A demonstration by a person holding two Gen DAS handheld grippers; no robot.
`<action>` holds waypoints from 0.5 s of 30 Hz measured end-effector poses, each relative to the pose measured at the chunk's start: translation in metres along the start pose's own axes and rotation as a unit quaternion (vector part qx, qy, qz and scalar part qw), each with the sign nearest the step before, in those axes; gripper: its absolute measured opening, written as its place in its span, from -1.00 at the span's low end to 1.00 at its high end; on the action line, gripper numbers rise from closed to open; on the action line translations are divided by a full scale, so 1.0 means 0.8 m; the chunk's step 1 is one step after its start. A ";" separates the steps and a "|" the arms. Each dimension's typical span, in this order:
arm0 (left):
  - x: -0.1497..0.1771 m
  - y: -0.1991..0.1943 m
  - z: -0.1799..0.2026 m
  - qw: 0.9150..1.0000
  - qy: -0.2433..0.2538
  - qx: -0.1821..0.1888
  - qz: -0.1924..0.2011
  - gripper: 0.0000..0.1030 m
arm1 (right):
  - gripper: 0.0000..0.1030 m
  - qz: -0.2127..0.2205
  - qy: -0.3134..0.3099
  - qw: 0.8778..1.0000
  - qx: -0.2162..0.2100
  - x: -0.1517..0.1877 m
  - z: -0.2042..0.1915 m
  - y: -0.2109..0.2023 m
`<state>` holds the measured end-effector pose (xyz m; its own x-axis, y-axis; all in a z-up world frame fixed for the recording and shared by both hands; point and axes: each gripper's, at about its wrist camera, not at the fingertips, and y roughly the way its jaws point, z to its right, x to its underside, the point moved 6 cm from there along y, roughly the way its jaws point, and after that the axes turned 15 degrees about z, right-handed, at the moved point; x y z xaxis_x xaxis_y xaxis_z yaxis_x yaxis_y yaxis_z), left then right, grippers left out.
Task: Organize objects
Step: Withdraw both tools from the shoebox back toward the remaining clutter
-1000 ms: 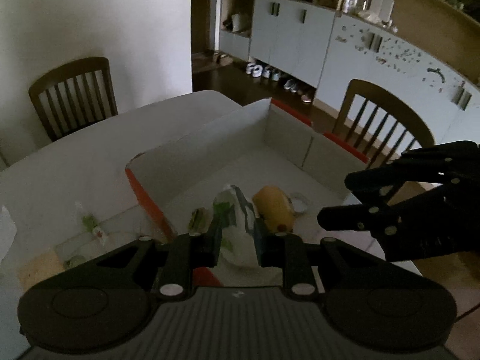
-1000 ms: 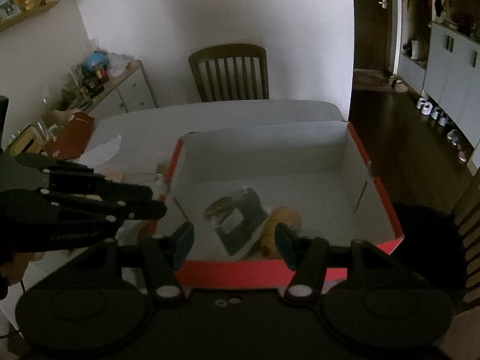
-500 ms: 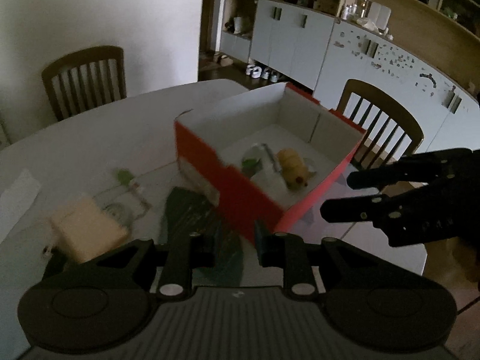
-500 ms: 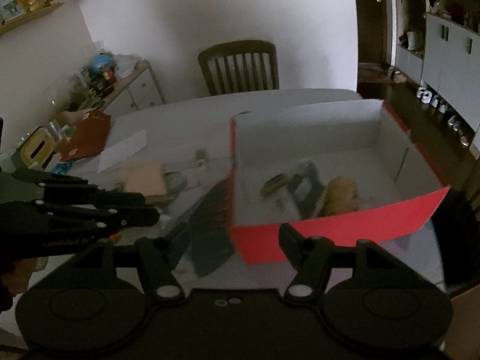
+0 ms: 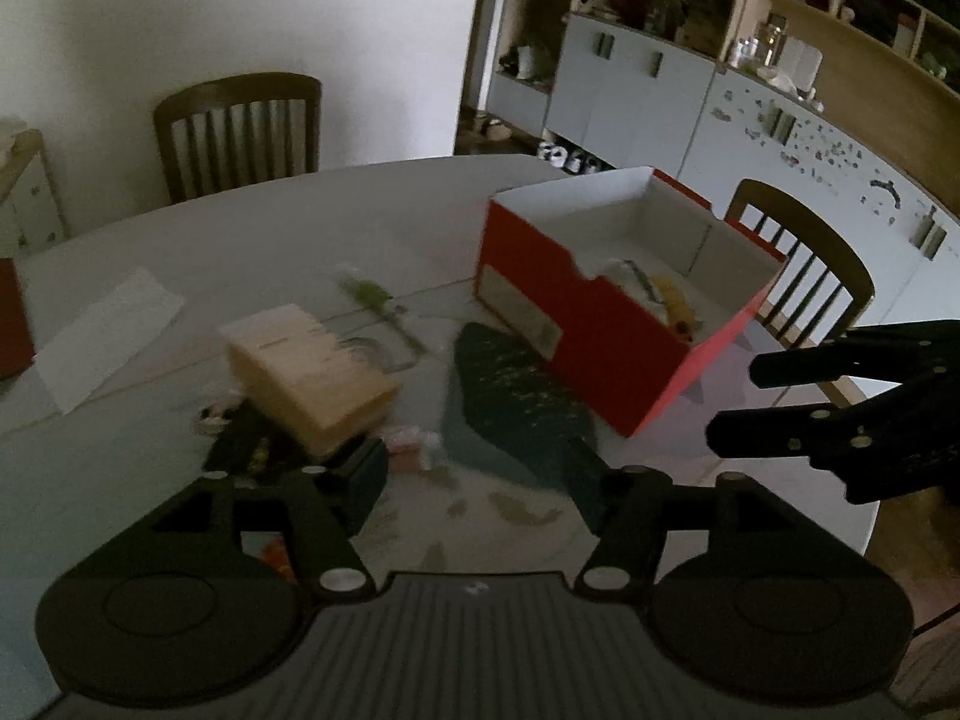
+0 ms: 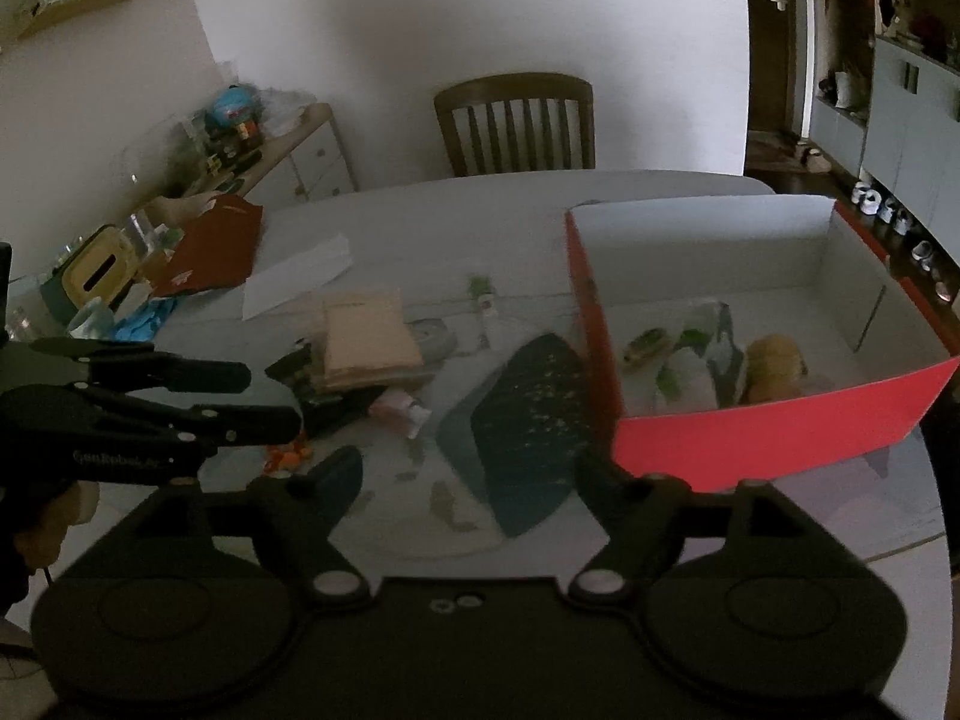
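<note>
A red cardboard box [image 5: 606,336] [image 6: 774,432] with a white inside stands on the white table and holds a white bag [image 6: 690,369] and a yellow-brown item [image 6: 774,360]. A dark teal packet [image 5: 510,402] [image 6: 516,420] lies flat beside the box. A tan block [image 5: 312,372] [image 6: 369,333] lies to its left among small wrappers. My left gripper [image 5: 483,483] is open and empty above the table near the teal packet. My right gripper [image 6: 468,471] is open and empty over the same packet. Each gripper shows in the other's view.
A white paper sheet [image 5: 102,336] and a green stick [image 5: 375,300] lie on the table. Wooden chairs [image 5: 240,132] [image 5: 804,264] stand at the far side and right. A cluttered sideboard [image 6: 240,162] is at the left. The table's edge runs near the box.
Both grippers have pulled back and left from over the box. The left gripper, which was nearly shut over the white bag, now stands open; the bag lies in the box.
</note>
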<state>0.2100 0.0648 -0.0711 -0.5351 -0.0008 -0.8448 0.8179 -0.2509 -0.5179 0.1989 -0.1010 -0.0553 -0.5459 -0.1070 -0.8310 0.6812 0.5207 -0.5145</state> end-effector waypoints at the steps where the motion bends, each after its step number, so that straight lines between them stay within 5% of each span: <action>1: 0.002 -0.002 -0.006 1.000 -0.002 -0.002 0.000 0.28 | 0.58 0.000 0.000 1.000 0.000 0.001 -0.004 0.002; 15: 0.064 -0.017 -0.085 1.000 -0.005 -0.015 -0.012 0.75 | 0.61 -0.029 -0.019 0.999 0.002 0.019 -0.044 0.044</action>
<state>0.1858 0.1343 -0.1161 -0.5566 -0.0056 -0.8308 0.8107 -0.2224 -0.5416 0.1977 -0.0547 -0.0784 -0.5652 -0.1687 -0.8075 0.6511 0.5099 -0.5622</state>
